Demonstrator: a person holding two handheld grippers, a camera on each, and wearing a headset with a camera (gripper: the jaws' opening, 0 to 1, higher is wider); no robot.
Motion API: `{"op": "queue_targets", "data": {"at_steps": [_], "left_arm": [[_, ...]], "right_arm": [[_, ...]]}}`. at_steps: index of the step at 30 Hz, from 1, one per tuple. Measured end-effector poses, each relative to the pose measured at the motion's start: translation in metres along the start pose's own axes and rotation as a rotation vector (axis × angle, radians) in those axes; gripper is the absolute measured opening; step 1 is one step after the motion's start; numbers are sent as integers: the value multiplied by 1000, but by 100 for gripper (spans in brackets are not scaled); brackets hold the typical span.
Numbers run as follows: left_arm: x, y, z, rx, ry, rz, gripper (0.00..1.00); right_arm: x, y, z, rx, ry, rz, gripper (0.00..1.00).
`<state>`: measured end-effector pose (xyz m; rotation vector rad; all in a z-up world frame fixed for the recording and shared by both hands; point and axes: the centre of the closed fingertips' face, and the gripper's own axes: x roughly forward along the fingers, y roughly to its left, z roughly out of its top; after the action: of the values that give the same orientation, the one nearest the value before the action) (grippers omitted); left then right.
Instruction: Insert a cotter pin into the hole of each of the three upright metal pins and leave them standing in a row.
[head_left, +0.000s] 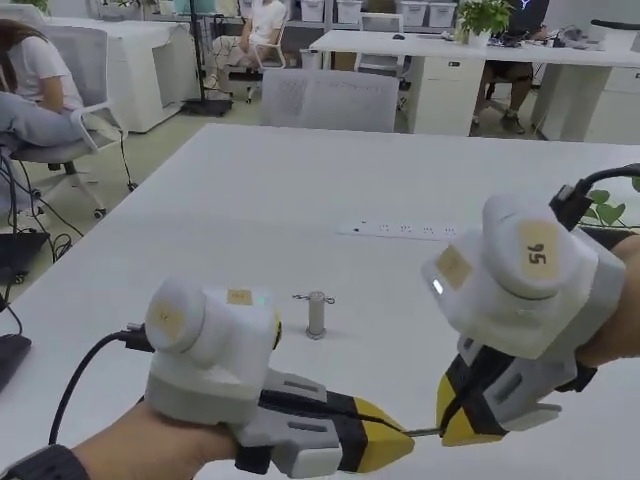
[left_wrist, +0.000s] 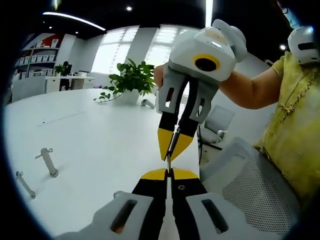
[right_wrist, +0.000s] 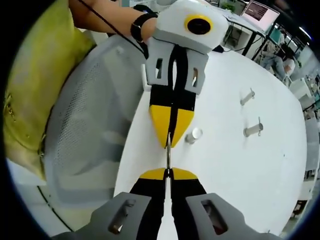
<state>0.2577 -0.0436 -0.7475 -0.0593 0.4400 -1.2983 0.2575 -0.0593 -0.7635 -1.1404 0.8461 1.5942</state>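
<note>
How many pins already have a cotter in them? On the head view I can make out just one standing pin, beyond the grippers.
Observer: Two. The right gripper view shows a first finished pin and a second finished pin standing next to each other, each with a cotter through its top.
Operator: Where's the third, then?
Observer: Same view: a bare pin stands on the table, seen from above, right beside the tips of the left gripper, with no cotter sticking out of it.

Held cotter pin (head_left: 425, 433) — between left gripper (head_left: 396, 447), right gripper (head_left: 452, 426).
</note>
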Motion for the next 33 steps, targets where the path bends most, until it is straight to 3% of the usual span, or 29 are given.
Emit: {"op": "queue_targets", "data": {"at_steps": [10, 16, 22, 28, 33], "left_arm": [[1, -2, -3, 207, 30, 23, 1], [2, -2, -4, 274, 49, 41, 6], [1, 2, -4, 310, 54, 71, 14], [-10, 20, -3, 283, 58, 151, 29], [-16, 31, -7, 274, 75, 190, 34]], "right_arm": [[0, 0, 0, 32, 7, 5, 3], [0, 0, -1, 60, 1, 8, 3], [1, 2, -2, 95, -5, 19, 3], [2, -3, -9, 137, 6, 0, 3], [5, -11, -14, 176, 12, -23, 3]]}}
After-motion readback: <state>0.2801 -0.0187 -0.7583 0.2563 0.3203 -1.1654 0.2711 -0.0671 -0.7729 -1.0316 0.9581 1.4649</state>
